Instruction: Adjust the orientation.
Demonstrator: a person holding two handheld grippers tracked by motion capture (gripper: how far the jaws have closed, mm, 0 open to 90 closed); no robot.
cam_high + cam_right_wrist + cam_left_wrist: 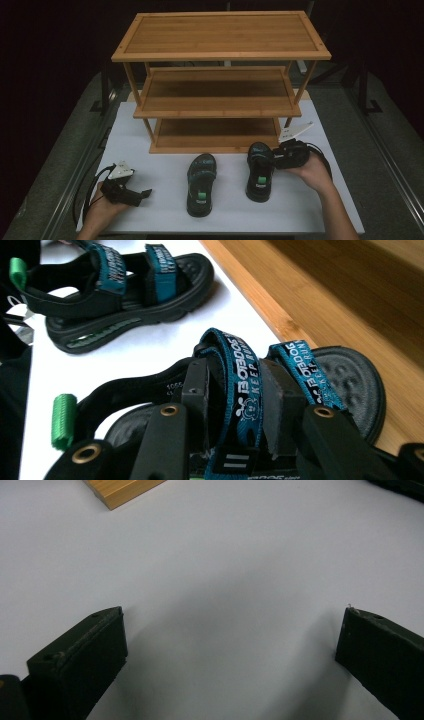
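Straddling sandal strap (243, 390): right tool (235, 395).

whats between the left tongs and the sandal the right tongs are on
The other sandal lies between the left tongs and the gripped sandal, on the white tabletop, as the high view shows.

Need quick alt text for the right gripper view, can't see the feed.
The right gripper has its two black jaws closed on a teal strap of the near sandal, beside the wooden rack. The second sandal lies farther off on the white table.
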